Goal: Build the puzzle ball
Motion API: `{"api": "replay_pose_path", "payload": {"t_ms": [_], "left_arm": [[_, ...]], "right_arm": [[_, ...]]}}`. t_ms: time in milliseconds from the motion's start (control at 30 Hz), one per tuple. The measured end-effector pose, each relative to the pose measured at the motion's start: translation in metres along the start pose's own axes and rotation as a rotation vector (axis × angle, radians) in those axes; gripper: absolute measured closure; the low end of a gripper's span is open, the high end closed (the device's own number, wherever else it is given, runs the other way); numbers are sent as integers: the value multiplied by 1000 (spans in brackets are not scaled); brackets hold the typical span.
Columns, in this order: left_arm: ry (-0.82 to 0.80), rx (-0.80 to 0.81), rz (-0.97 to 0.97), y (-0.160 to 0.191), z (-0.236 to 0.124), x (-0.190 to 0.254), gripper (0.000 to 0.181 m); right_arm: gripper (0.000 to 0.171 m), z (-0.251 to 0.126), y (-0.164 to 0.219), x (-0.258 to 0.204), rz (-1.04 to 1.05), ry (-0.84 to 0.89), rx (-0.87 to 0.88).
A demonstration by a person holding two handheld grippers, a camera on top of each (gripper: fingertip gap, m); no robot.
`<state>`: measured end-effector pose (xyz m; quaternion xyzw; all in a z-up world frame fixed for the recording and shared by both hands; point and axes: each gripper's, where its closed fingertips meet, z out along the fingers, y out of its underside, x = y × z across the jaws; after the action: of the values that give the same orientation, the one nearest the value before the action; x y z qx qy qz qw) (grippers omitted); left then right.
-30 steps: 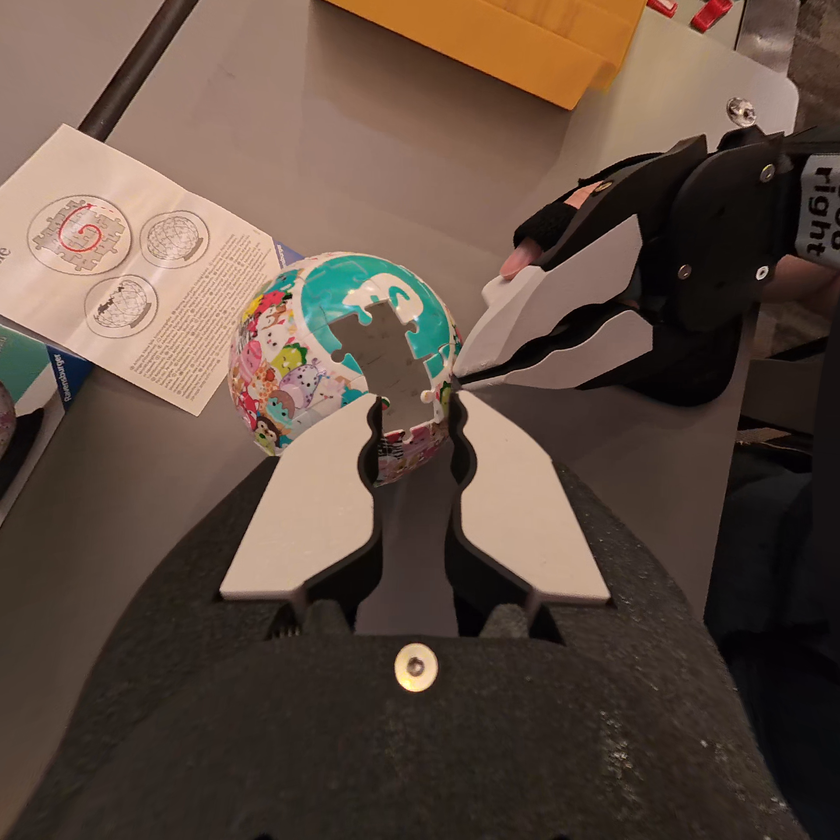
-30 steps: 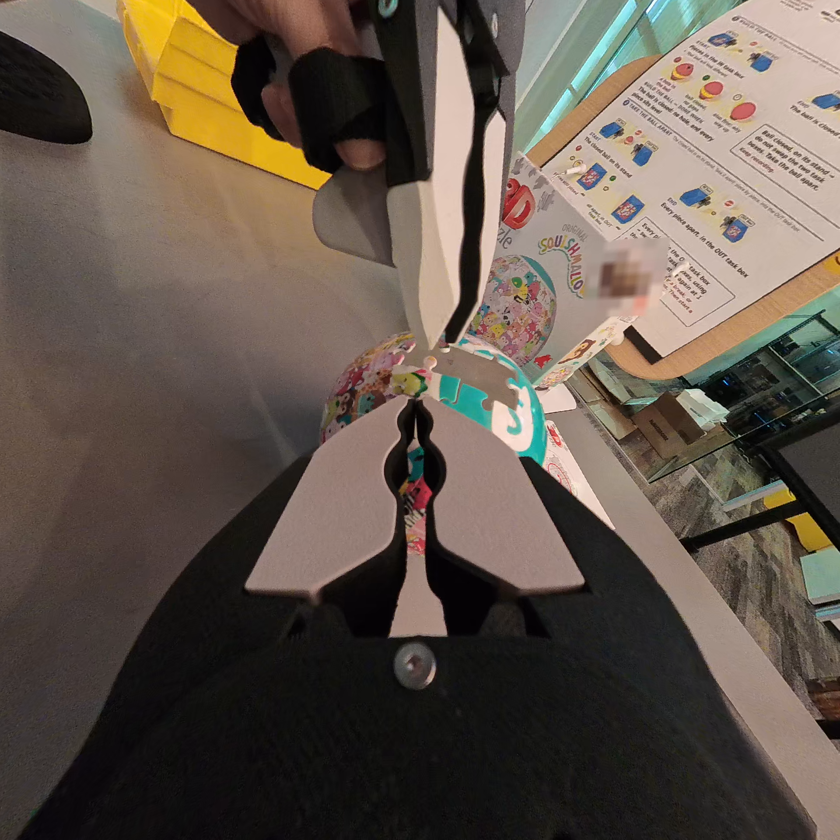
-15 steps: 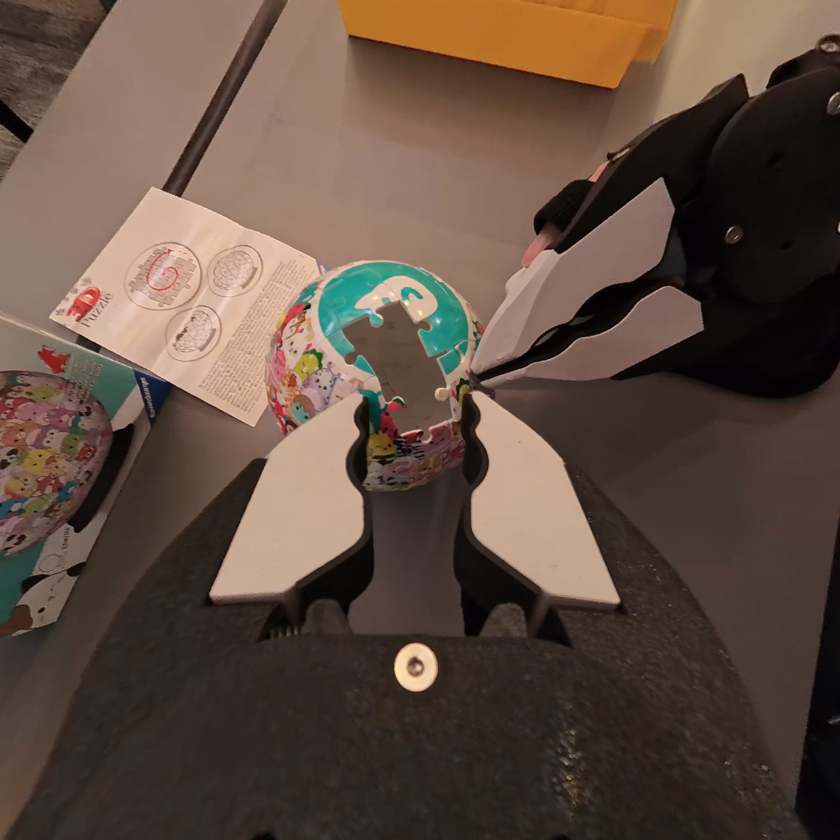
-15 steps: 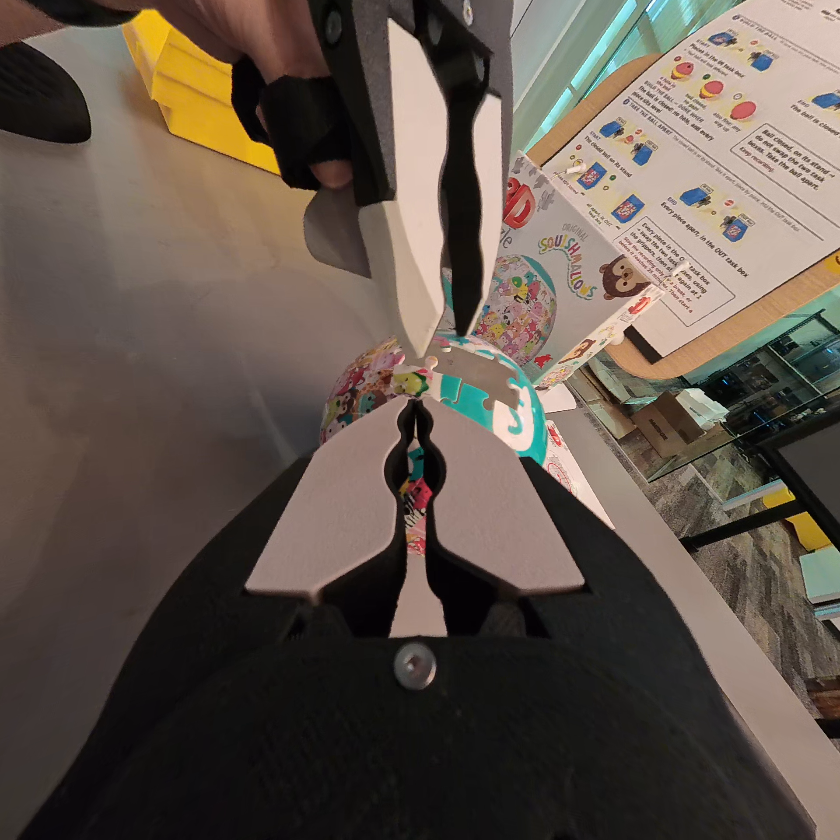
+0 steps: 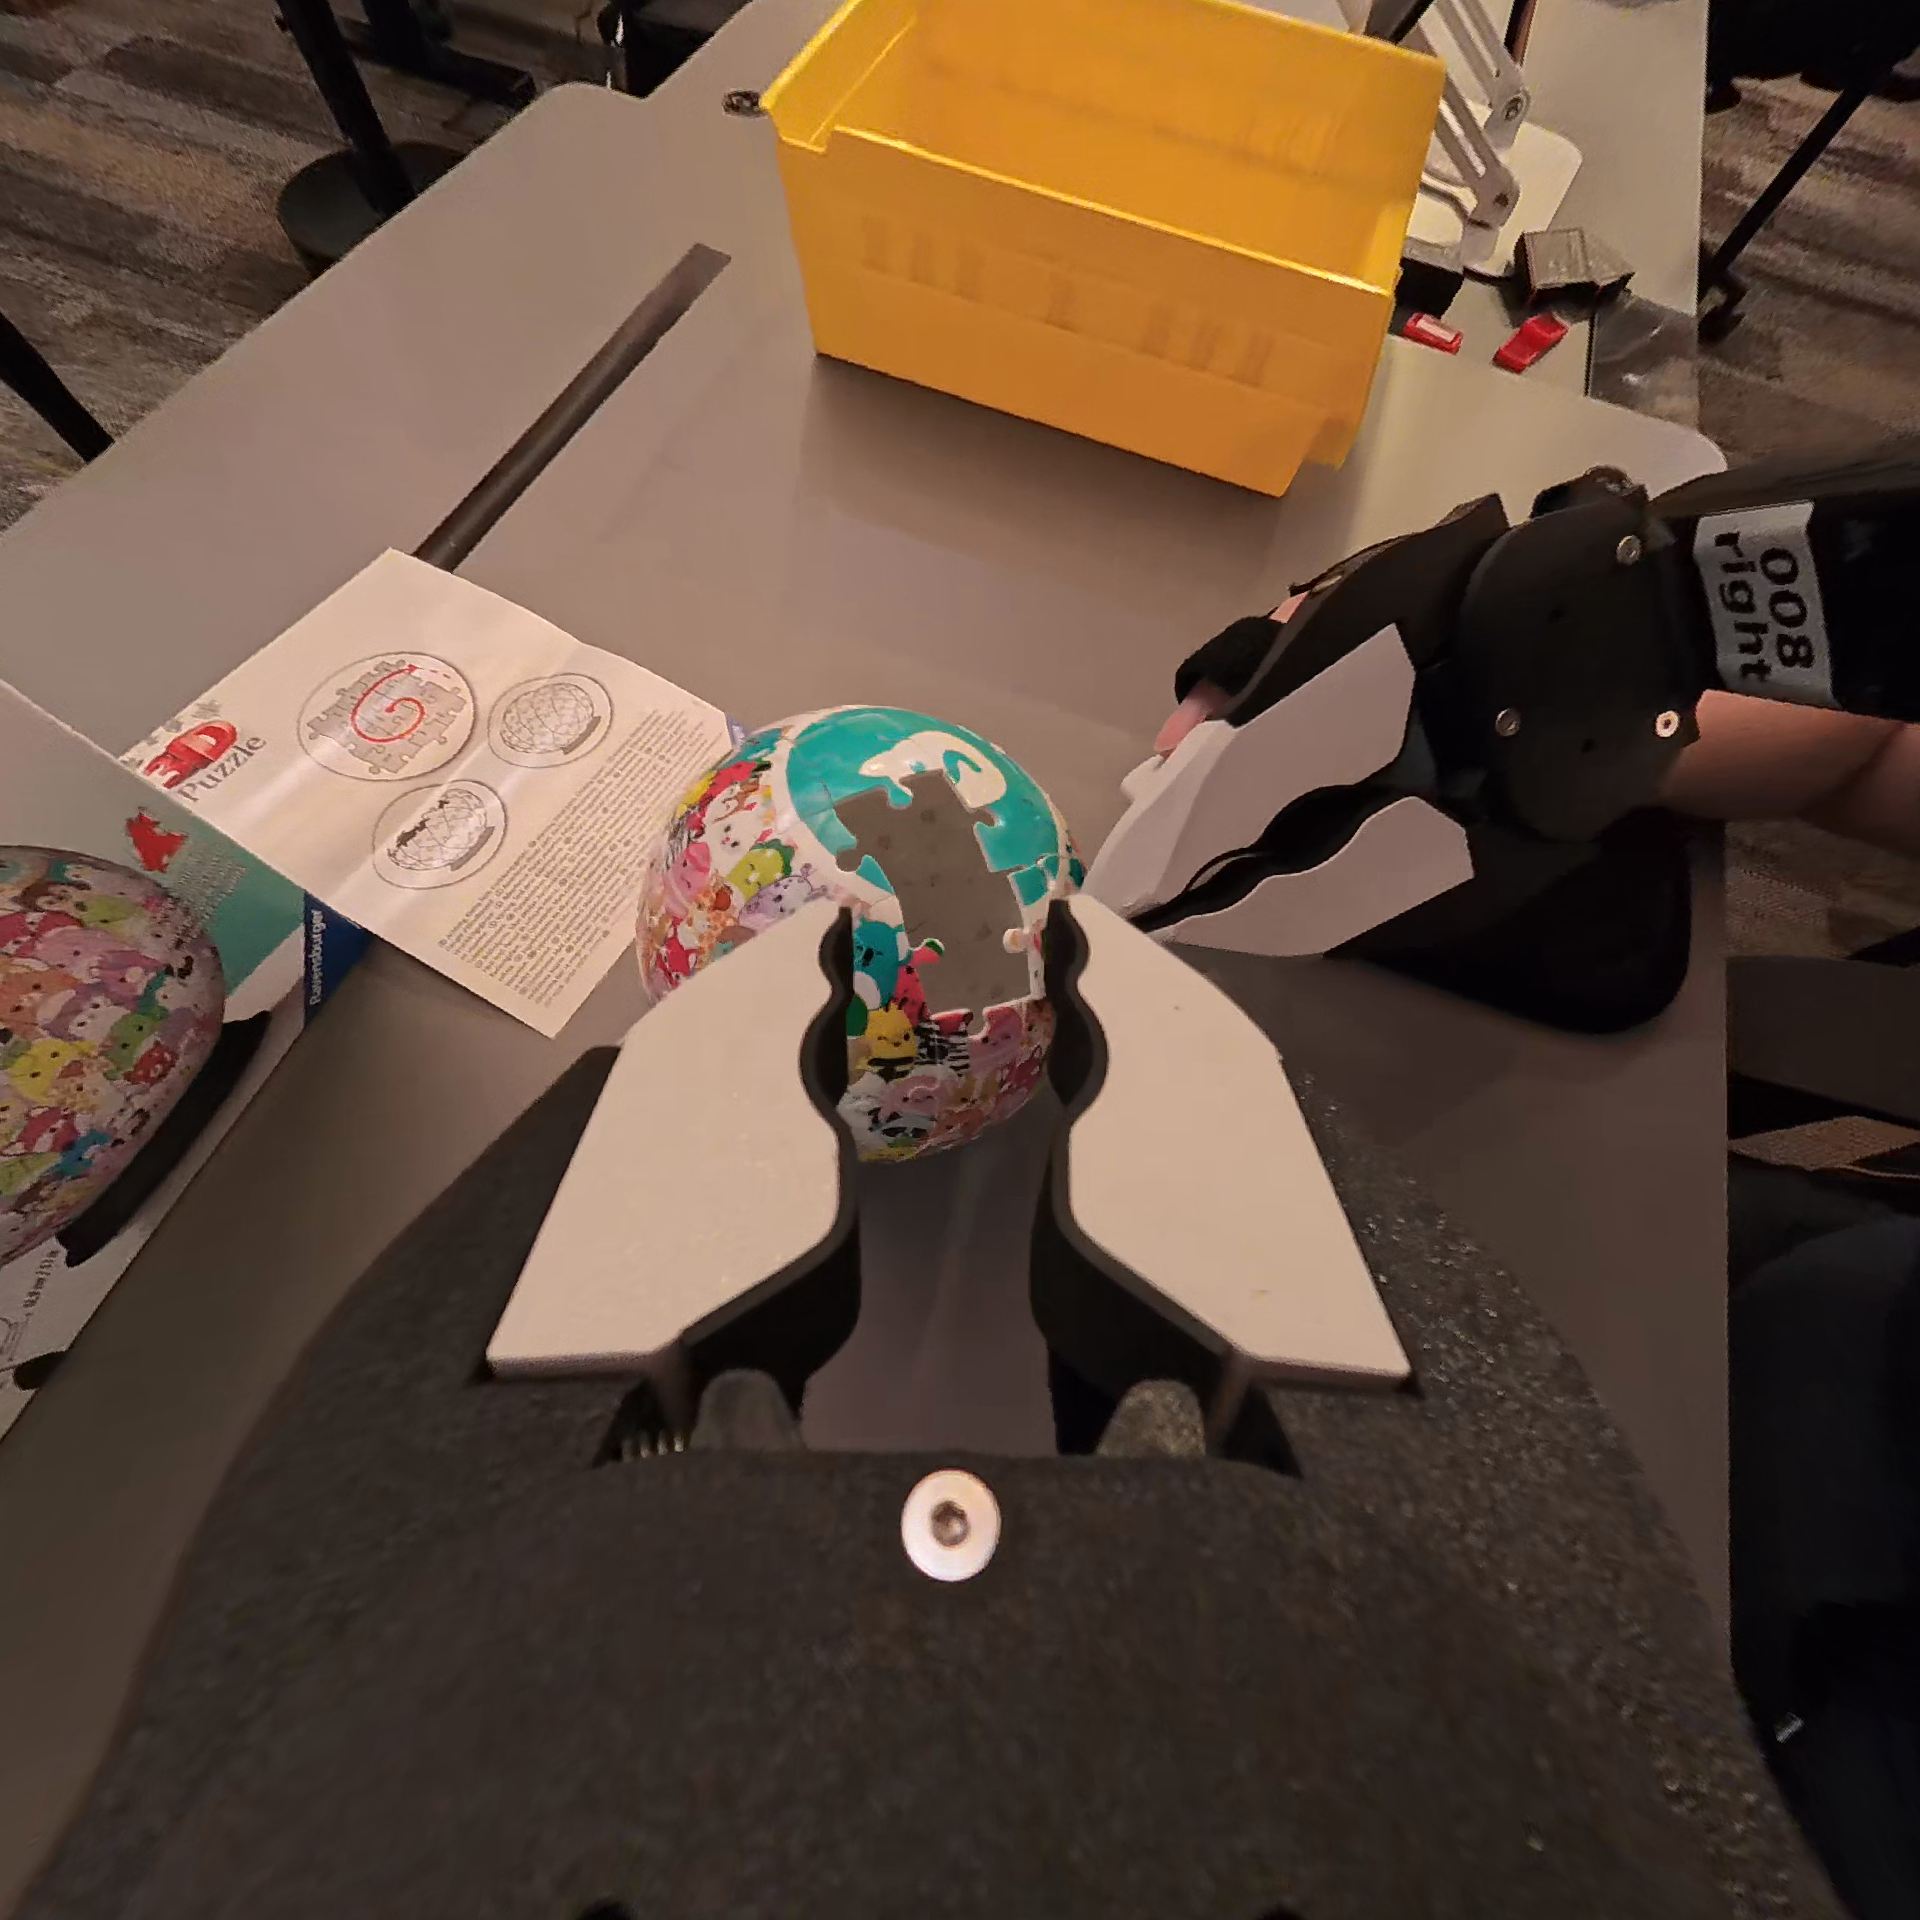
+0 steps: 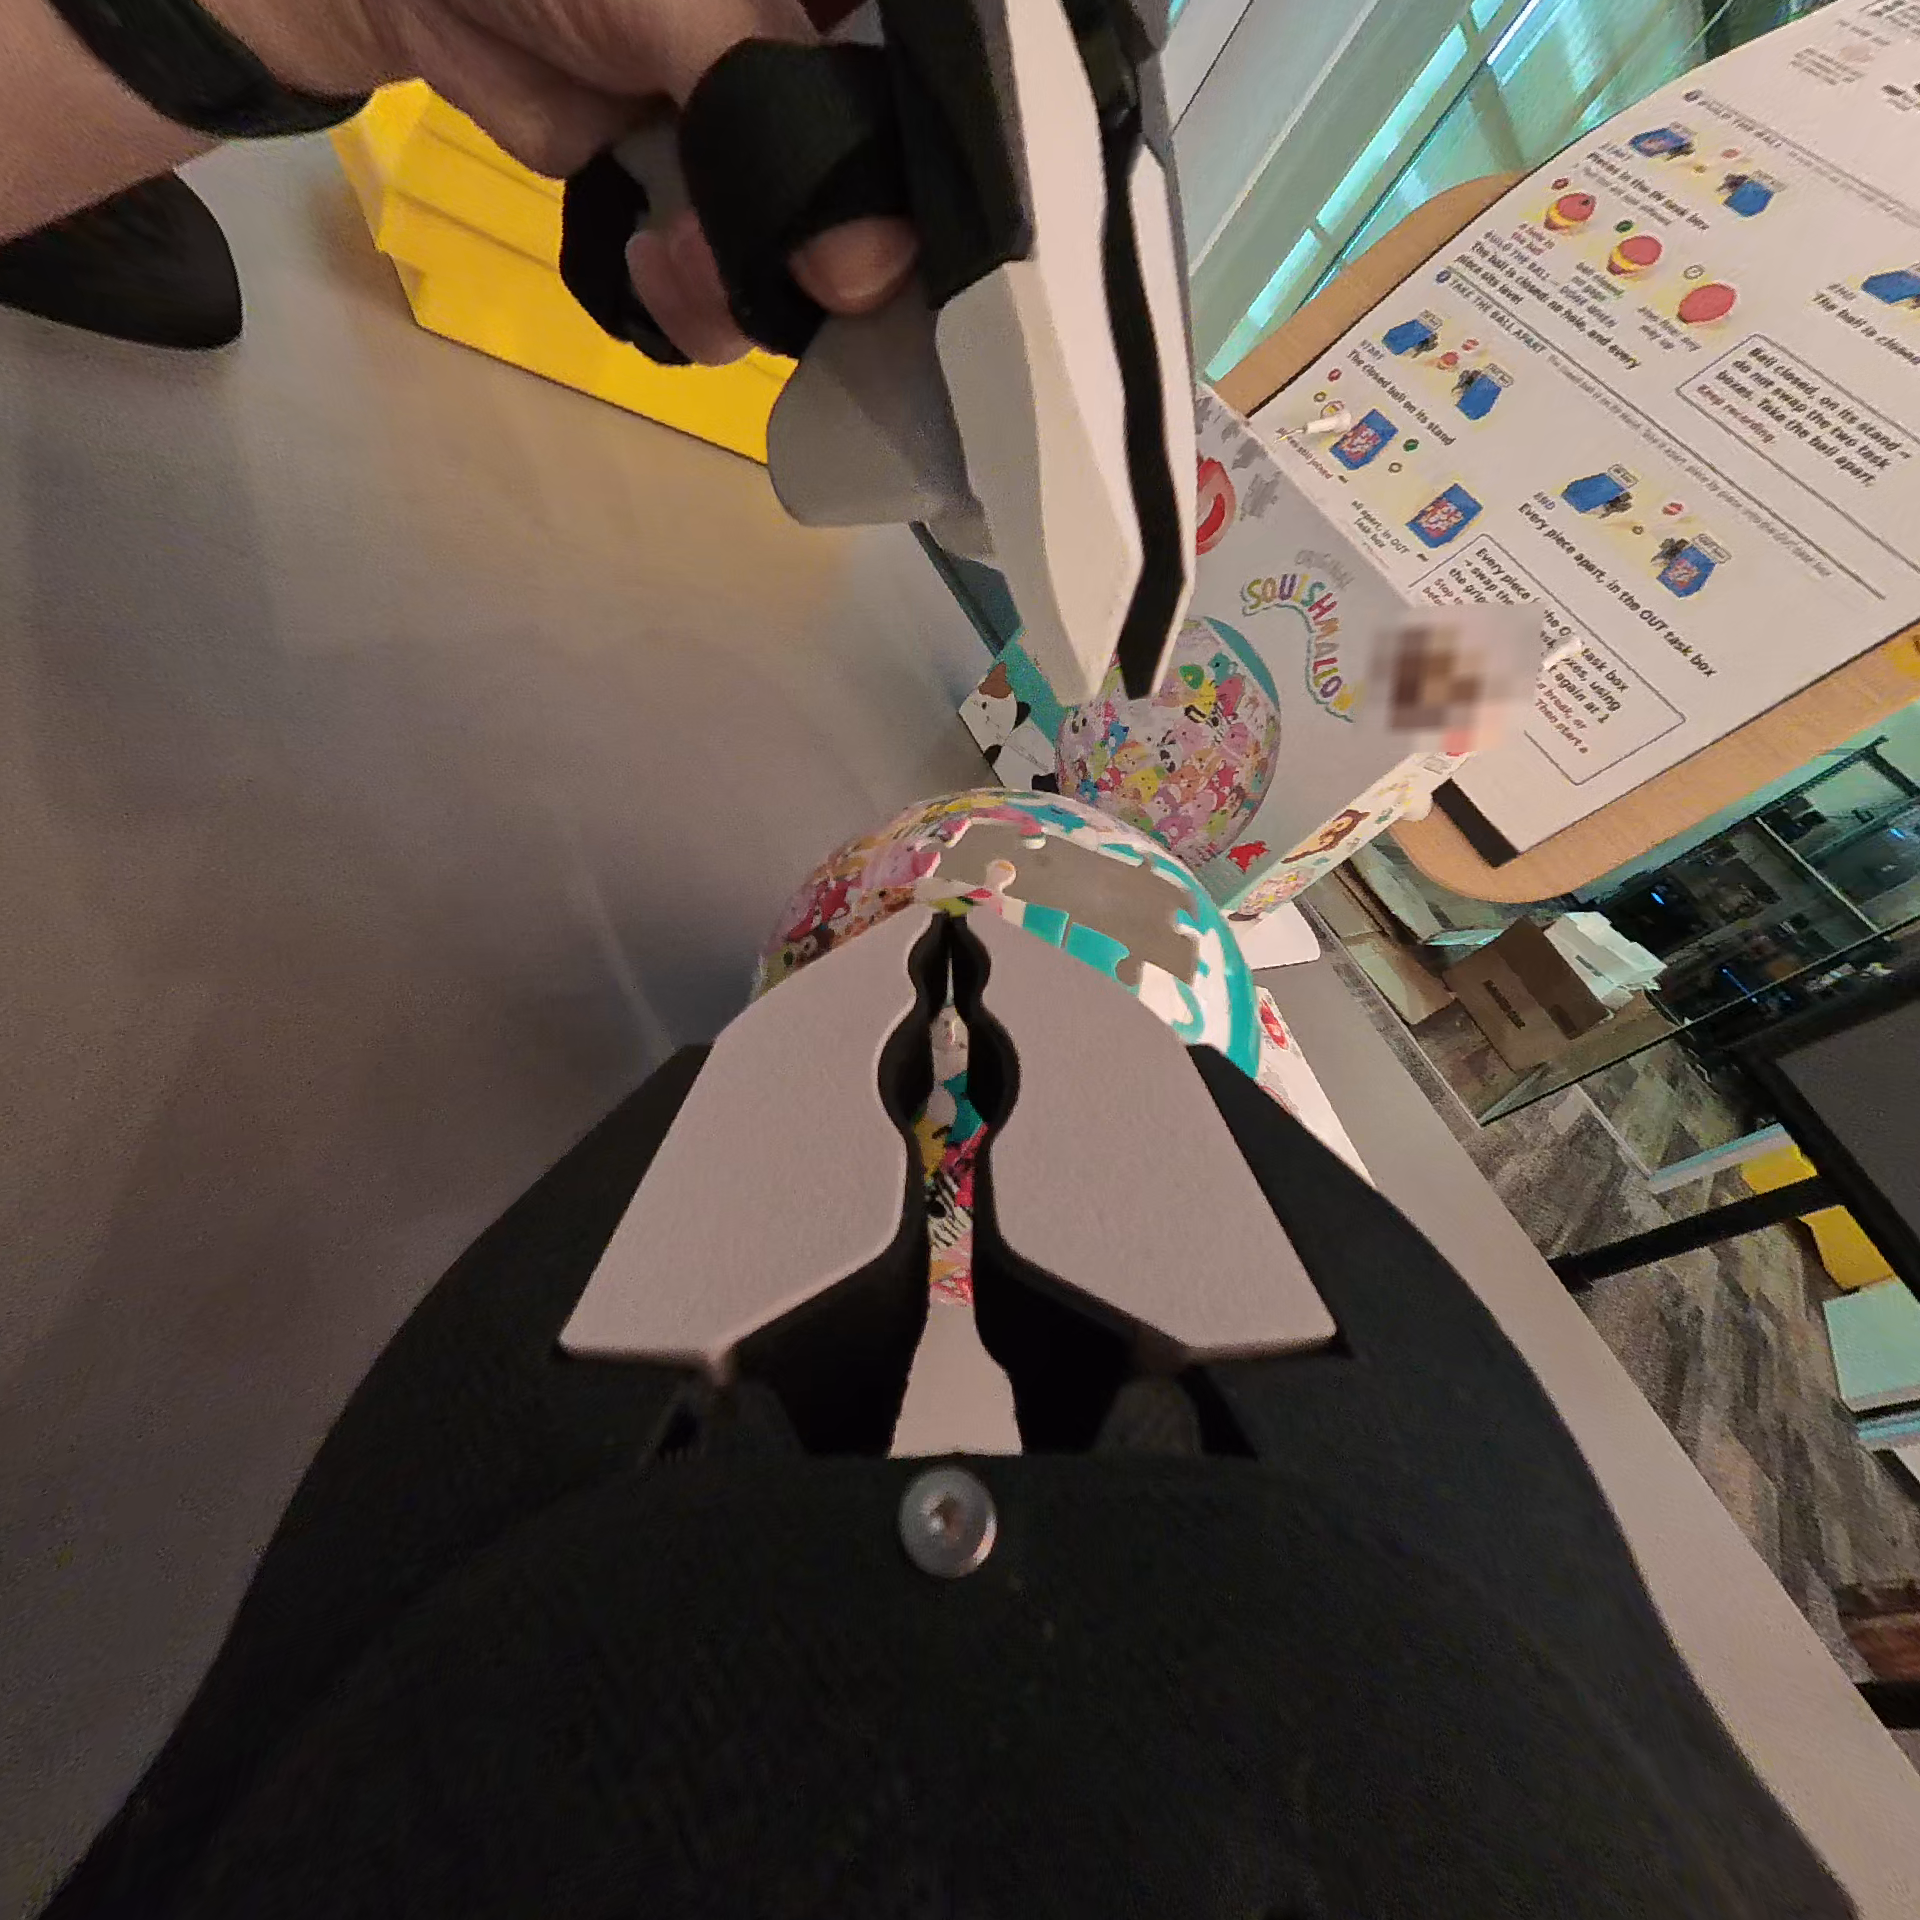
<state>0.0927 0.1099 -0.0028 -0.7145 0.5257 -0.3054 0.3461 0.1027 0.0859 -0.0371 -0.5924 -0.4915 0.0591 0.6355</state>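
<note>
1. One ball (image 5: 831,925) on the table (image 5: 935,582), nearly whole. It sits in front of the bin, between the leaflet and my right tongs.
2. Done: most of the shell is closed, cartoon print below, teal cap on top.
3. Left: one ragged hole (image 5: 940,899) in the upper side, grey inside showing. By its outline I judge several pieces are missing, not one; exact number I cannot tell.
4. Loose pieces: none seen on the table in either view. The bin's inside is hidden from me, so they may lie there.
5. Left tongs (image 5: 940,925): apart, empty, raised above the ball. In my own view the tips frame the hole; in the right view they hang clear above it, not touching.
6. Right tongs (image 6: 948,925): fingers almost together, only a thin slit between them. Tips are at the hole's edge on the ball. Whether they pinch the shell edge or a piece there, I cannot tell; colour seen through the slit looks like the ball behind.
7. Count: ball 1; hole 1; tongs 2; yellow bin (image 5: 1101,239) 1; leaflet (image 5: 436,769) 1; puzzle box (image 5: 114,997) 1, standing to the left; instruction board (image 6: 1621,395) 1, behind the box in the right view; small red items (image 5: 1481,338) 2, past the bin.
8. Judgement: late stage. Remaining work is fetching the last pieces and pressing them in without caving in the shell around the hole.
</note>
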Motion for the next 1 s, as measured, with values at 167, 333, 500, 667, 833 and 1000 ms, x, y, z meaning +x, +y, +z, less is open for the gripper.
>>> {"api": "replay_pose_path", "payload": {"t_ms": [167, 333, 500, 667, 833, 1000], "left_arm": [[-14, 10, -8, 0, -6, -5, 146], [1, 44, -29, -5, -13, -5, 147], [-11, 48, -39, -5, -18, -11, 147], [-12, 51, -48, -4, -22, -13, 147], [-7, 56, -37, -6, -23, -10, 147], [2, 57, -35, -7, -23, -8, 147]], "right_arm": [[171, 0, -1, -2, -1, -7, 1], [170, 2, 2, -3, -29, 0, -27], [170, 0, -8, 0, -57, 11, 3], [170, 9, -7, -4, -73, -7, -15], [170, 9, -8, -6, -92, 5, -15], [170, 9, -5, -5, -88, 2, -19]]}}
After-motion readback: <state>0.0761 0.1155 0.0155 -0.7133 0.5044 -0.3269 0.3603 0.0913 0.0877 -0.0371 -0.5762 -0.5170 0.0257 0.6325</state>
